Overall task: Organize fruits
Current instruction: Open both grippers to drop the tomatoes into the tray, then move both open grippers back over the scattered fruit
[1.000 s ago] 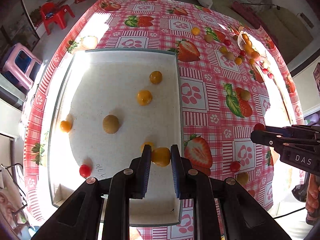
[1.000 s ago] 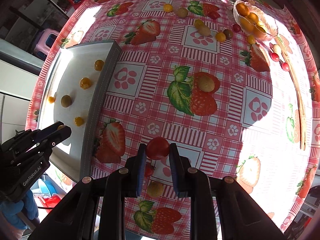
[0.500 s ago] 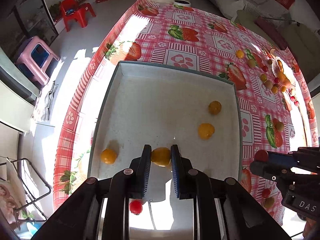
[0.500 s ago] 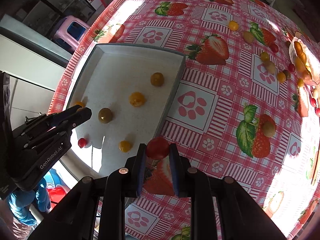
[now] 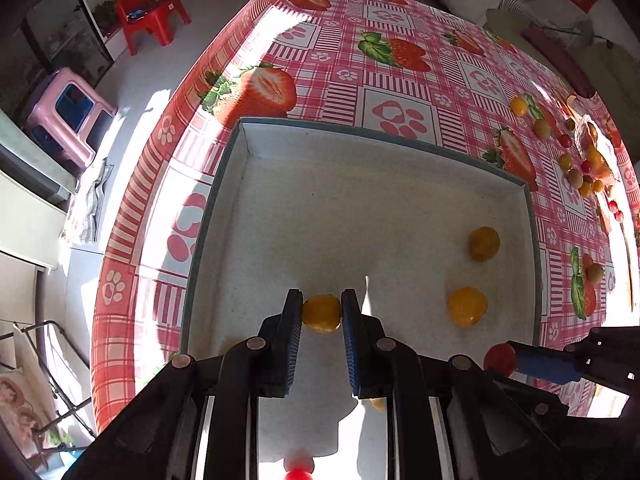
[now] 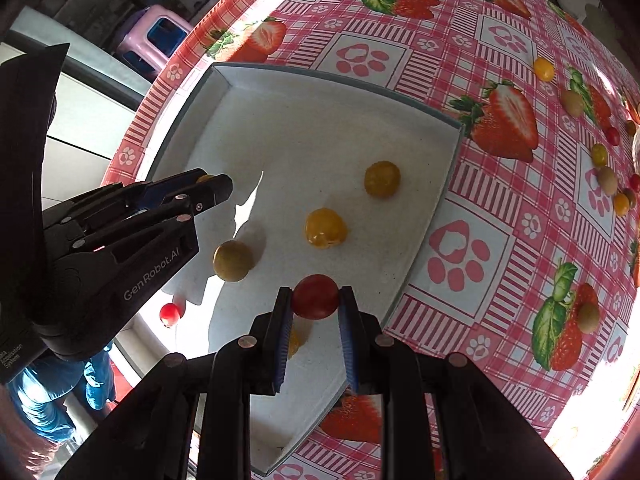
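My left gripper (image 5: 321, 314) is shut on a yellow fruit (image 5: 321, 313) and hangs over the white tray (image 5: 360, 132), near its left side. My right gripper (image 6: 315, 298) is shut on a red tomato (image 6: 315, 296) above the tray's (image 6: 448, 184) near right part. In the right wrist view the left gripper (image 6: 212, 190) shows at the left over the tray. In the left wrist view the right gripper (image 5: 504, 360) enters from the right with the red tomato (image 5: 499, 359). Inside the tray lie two yellow fruits (image 6: 382, 178) (image 6: 325, 227), an olive fruit (image 6: 233, 260) and a small red tomato (image 6: 170, 314).
The table wears a pink strawberry-print cloth (image 5: 396, 108). Several loose small fruits (image 5: 576, 172) and a dish of oranges (image 5: 596, 152) lie at the far right. A red chair (image 5: 148, 16) and a pink stool (image 5: 68, 116) stand on the floor beyond the table's left edge.
Both grippers moved leftward over the tray and a little lower, each keeping its fruit. The right gripper came from above the tablecloth to above the tray.
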